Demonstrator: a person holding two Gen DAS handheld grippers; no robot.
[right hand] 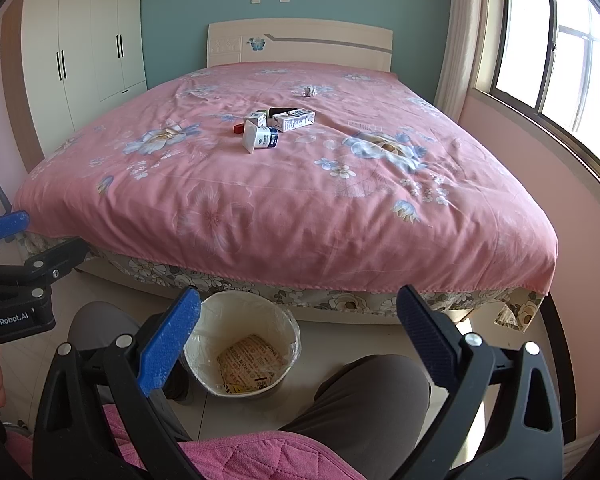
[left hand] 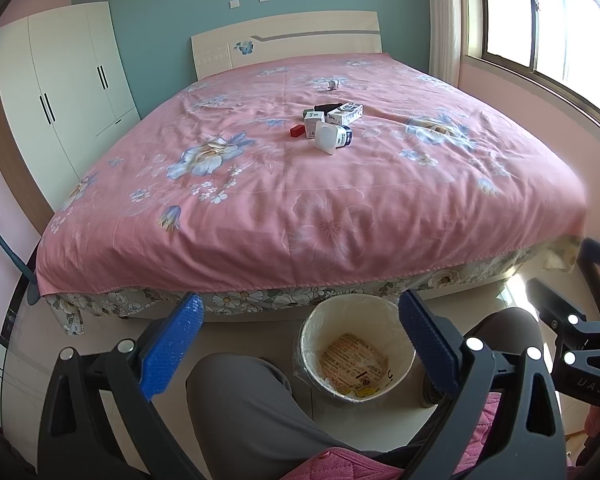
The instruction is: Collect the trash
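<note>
Left gripper [left hand: 300, 336] and right gripper [right hand: 298, 332]: fingers spread wide, nothing held, poised low over knees. Trash [right hand: 270, 124] clustered mid-bed [right hand: 340, 220], toward headboard. Bin [right hand: 242, 344] on floor at foot edge.

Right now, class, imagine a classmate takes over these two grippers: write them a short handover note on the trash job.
Left gripper: open, empty, held low in front of the bed.
Right gripper: open, empty, held alongside.
Trash on the bedspread: a cluster mid-bed with a tipped yogurt cup, a long carton, a small carton, a red item and a dark item; a crumpled scrap lies farther back.
Bin: on the floor between the person's knees, lined, with printed packaging inside.
Left: everything on the bed.
</note>
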